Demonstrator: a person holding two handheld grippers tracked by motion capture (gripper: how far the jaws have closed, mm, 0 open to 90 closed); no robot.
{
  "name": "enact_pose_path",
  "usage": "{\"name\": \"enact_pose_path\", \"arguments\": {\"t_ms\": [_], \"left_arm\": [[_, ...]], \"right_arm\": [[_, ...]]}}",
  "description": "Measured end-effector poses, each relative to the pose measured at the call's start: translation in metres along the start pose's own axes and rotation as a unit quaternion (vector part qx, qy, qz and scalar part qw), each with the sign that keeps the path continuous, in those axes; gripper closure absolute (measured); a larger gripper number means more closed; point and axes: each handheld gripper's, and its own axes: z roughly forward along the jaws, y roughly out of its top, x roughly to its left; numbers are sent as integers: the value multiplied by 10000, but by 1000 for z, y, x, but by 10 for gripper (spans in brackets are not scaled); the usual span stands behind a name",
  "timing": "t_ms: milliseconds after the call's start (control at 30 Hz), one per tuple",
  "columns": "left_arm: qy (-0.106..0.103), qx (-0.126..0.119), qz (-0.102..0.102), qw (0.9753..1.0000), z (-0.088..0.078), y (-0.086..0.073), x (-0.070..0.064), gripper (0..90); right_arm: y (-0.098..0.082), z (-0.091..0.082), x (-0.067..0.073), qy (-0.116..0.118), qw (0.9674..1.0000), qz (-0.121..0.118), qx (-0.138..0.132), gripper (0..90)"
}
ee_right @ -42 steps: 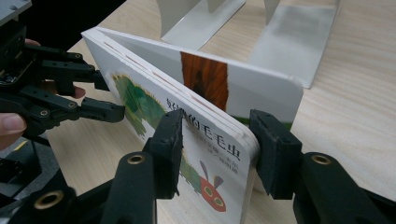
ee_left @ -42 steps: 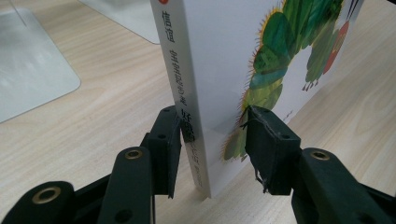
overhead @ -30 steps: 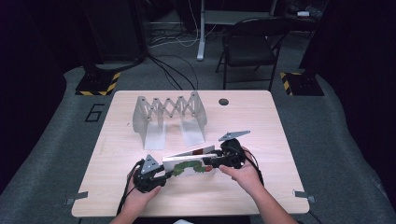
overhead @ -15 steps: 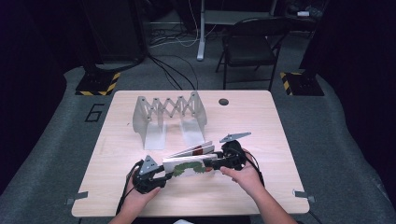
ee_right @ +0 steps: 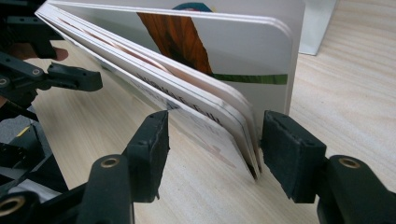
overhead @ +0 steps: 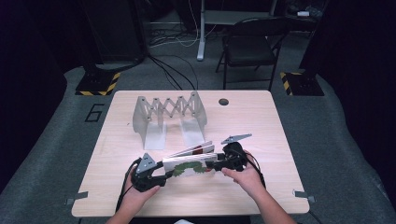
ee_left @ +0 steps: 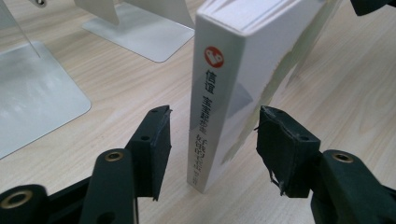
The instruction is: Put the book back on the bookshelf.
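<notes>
**Clerk:** Board book (overhead: 189,167), one item, standing on its bottom edge near the front edge of the table (overhead: 261,126), a little left of the middle, spine to the left and pages fanning open to the right.

**Keeper:** Holds, left to right?

**Clerk:** Left gripper (overhead: 156,173) at the spine end. In the left gripper view its jaws have just been opening; the spine (ee_left: 219,98) stands between the pads with a gap on both sides, so nothing is clamped. Right gripper (overhead: 224,163) at the page end: jaws parted, and have just been opening too. The fanned pages (ee_right: 219,109) sit between its pads, and the right-hand pad looks to be just beside or barely touching the outer leaf. I cannot tell whether it presses.

**Keeper:** Handling notes?

**Clerk:** Judged stiff and fairly light: thick card leaves with rounded corners, no flop. Glossy faces, likely slippery under rubber pads. Balanced on a narrow edge, so apt to tip or splay once both ends are free.

**Keeper:** Best purchase?

**Clerk:** The spine, low down, where all leaves are bound solid. At the open end, pinch every leaf together or the inner ones will slide.

**Keeper:** Neighbours?

**Clerk:** Expanding metal book rack (overhead: 170,116) behind, towards the back edge, well apart.
</notes>
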Motion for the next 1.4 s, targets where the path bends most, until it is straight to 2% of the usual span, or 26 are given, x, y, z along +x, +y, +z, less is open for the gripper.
{"name": "enact_pose_path", "arguments": {"t_ms": [267, 300, 400, 433, 500, 533, 633, 767, 900, 1100, 1300, 1367, 1400], "left_arm": [[-202, -50, 4, 9998, 7, 6, 2, 402], [-254, -28, -15, 9997, 8, 7, 2, 399], [-327, -11, 22, 9995, 11, 9, 2, 399], [-360, -35, 53, 9993, 13, 11, 0, 406], [-391, -53, 88, 9992, 14, 13, 0, 423], [-399, -78, 145, 9991, 14, 14, -1, 465], [-380, -25, 276, 9989, 13, 16, -4, 474], [-422, -11, 330, 9986, 12, 17, -7, 511], [-516, 34, 601, 9969, 10, 18, -16, 589], [-381, -48, 698, 9968, 8, 19, -26, 643], [-457, -36, 734, 9963, 7, 19, -32, 688], [-471, 25, 872, 9951, 6, 20, -36, 706], [-489, 21, 864, 9951, 6, 20, -39, 708]], "right_arm": [[-4, 3, -5, -77, 10000, 19, 24, 417], [-5, 3, -4, -77, 9999, 117, 64, 417], [-5, 3, -4, -82, 9998, 166, 57, 418], [-6, 5, -7, -134, 9999, 42, 37, 418], [-7, 6, -7, -149, 9998, 85, 78, 419], [-8, 8, -9, -203, 9997, 68, 122, 426], [-10, 9, -10, -208, 9996, 96, 182, 443], [-11, 11, -13, -282, 9994, 47, 184, 472], [-10, 13, -15, -362, 9992, 106, 148, 490], [-8, 16, -19, -421, 9991, 34, 64, 490], [-8, 18, -21, -419, 9991, 98, 48, 485], [-8, 18, -22, -437, 9990, 107, 40, 482], [-8, 19, -22, -437, 9990, 122, 32, 479]]}}
